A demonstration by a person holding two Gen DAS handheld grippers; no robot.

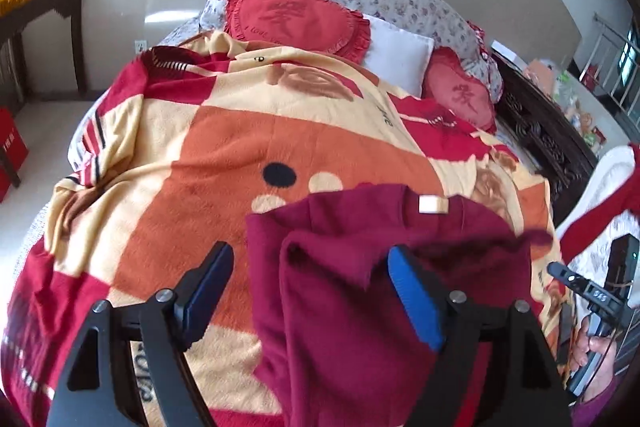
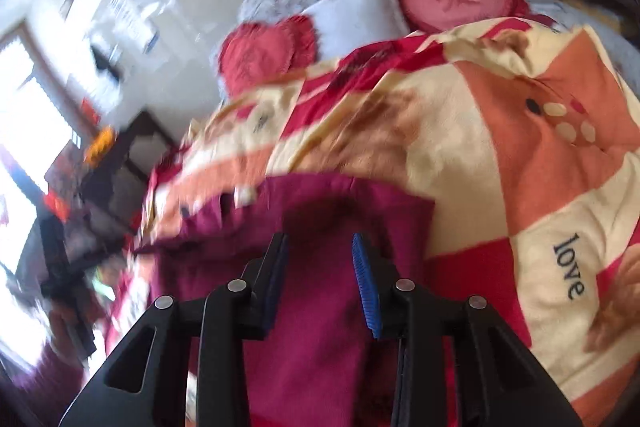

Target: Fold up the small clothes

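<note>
Maroon garment, laid flat on blanket for folding. Left gripper spread wide; right gripper narrowly parted; nothing visibly pinched.

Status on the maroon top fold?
Done: the maroon knit top lies on the orange patterned blanket, one edge already doubled over near the collar label. In hand: nothing; the left gripper and right gripper stand open over it. Left: remaining folds.
</note>
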